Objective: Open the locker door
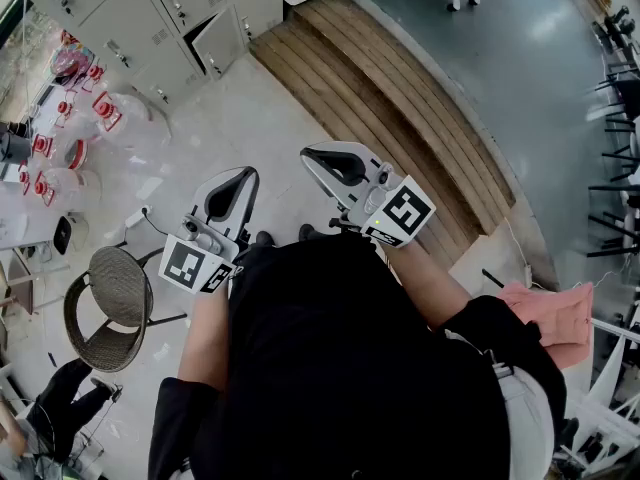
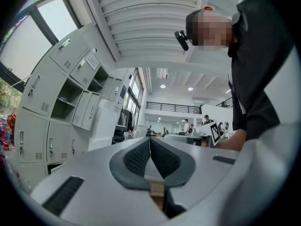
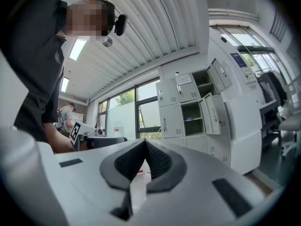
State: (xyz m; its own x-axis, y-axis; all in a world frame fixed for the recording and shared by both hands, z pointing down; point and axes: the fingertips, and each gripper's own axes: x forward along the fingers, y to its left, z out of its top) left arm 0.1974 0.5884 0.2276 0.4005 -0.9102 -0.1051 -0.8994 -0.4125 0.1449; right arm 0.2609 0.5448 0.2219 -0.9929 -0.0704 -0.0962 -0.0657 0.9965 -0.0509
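The grey locker bank (image 1: 150, 13) stands at the upper left of the head view, some way off across the pale floor, with one lower door (image 1: 216, 40) hanging ajar. My left gripper (image 1: 243, 180) and right gripper (image 1: 318, 156) are held side by side in front of the person's body, both shut on nothing and far from the lockers. In the left gripper view the lockers (image 2: 51, 107) rise at the left with open compartments (image 2: 66, 100), beyond the shut gripper (image 2: 149, 139). The right gripper view shows lockers (image 3: 181, 102) with two doors (image 3: 214, 112) swung open, past the shut gripper (image 3: 145, 142).
Wooden steps (image 1: 400, 98) run diagonally to the right of the lockers. A wicker chair (image 1: 115, 293) stands at the lower left, near a table with red-trimmed items (image 1: 60, 118). A pink cloth (image 1: 550, 308) lies at the right. Office chairs (image 1: 615, 88) line the right edge.
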